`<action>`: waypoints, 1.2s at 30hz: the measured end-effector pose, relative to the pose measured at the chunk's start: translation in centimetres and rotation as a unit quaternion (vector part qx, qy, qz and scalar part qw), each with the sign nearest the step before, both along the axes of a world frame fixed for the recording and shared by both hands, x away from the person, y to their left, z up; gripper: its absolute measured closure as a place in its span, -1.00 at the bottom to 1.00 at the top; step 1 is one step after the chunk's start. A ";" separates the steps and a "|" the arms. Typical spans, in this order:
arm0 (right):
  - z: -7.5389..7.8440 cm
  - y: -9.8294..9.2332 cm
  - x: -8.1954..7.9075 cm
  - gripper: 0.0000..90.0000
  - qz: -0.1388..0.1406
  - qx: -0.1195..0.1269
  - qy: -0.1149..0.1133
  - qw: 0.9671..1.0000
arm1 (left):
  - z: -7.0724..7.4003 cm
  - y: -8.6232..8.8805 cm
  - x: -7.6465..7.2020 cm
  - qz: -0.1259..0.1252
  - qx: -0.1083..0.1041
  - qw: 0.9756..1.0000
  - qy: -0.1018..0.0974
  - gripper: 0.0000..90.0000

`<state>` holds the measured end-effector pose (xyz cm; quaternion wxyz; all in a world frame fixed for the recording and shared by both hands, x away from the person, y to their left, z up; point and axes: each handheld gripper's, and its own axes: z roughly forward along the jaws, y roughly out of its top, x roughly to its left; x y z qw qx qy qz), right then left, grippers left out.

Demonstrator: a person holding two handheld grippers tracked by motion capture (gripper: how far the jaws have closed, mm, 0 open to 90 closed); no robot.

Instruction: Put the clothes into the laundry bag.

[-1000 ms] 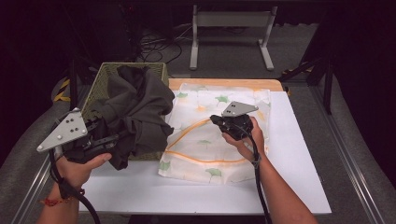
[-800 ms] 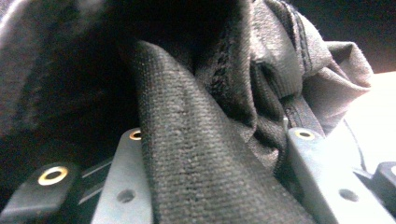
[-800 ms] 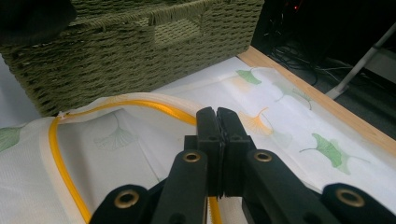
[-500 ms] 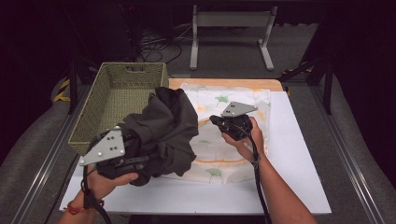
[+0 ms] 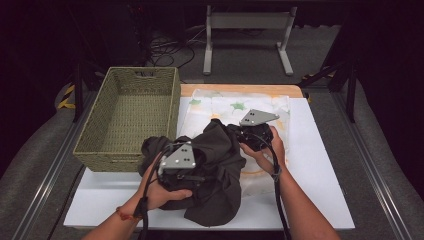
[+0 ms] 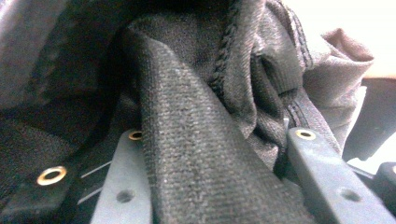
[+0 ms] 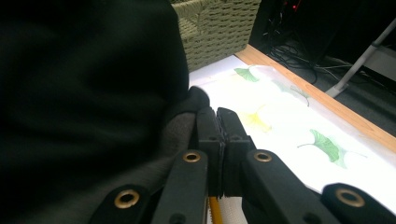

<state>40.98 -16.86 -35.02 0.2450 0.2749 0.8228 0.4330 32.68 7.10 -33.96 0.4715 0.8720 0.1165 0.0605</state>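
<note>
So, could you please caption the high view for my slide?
Left claw holds dark garment over leaf-print cloth, beside wicker basket.

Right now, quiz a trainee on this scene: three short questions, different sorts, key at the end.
1. True or false: the basket holds the dark garment.
2. Which hand-held gripper grips a thick fold of the garment: left or right?
3. What lies under the garment? A) leaf-print cloth B) newspaper C) towel

Key: 1 false, it lies on the table beside the basket; 2 left; 3 A.
</note>
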 end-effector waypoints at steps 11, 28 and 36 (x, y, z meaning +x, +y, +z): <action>-0.1 -0.5 -0.2 0.99 0.003 0.007 0.005 1.000 | -3.9 -4.3 4.3 -0.001 0.058 0.995 0.080 0.37; 1.2 -0.9 -2.2 1.00 0.031 0.054 0.009 0.998 | -5.4 -6.7 8.7 0.128 0.067 0.983 0.118 0.26; 0.2 -0.9 -2.7 1.00 0.035 0.054 0.019 0.998 | -5.8 -7.1 9.9 0.203 0.039 0.973 0.104 -0.09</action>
